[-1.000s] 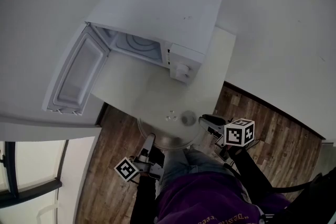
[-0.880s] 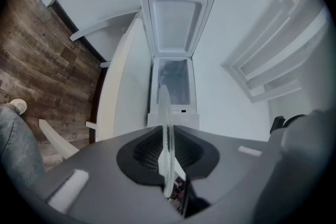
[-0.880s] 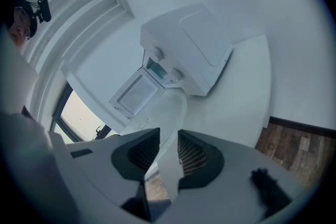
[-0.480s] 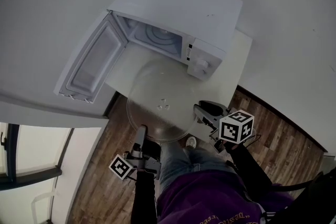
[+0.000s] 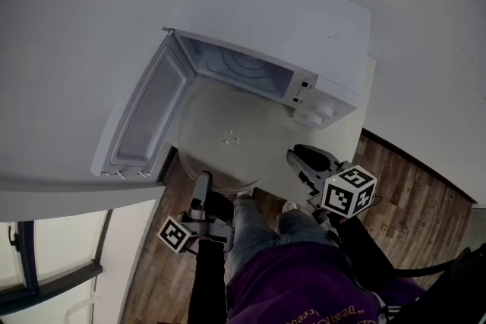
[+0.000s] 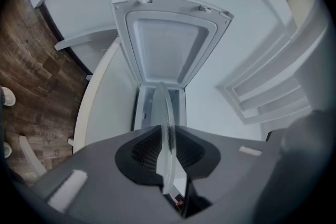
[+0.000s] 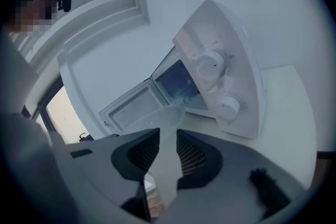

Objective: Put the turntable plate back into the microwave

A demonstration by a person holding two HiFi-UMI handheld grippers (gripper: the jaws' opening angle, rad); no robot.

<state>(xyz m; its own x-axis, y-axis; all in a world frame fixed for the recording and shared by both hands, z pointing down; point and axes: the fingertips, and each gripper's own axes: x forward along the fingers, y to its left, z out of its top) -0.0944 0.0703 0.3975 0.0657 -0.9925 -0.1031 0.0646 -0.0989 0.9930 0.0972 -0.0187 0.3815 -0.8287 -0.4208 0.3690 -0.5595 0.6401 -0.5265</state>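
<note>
Turntable plate (image 5: pixel 228 117) now nearer the microwave (image 5: pixel 281 19) — pinched by right gripper (image 7: pixel 167 140); by left gripper (image 6: pixel 167 138) too, jaws just opening slightly

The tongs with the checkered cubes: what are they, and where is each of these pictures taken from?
No robot here: a person holds tongs in each hand. One picture comes from a camera on the person's head, looking down; the other two from cameras on the tongs. A white microwave, door open, stands on a pale table. The left tongs and right tongs both grip the rim of a glass plate, in front of the opening. The left tongs have just been opening slightly, the rim between them.
</note>
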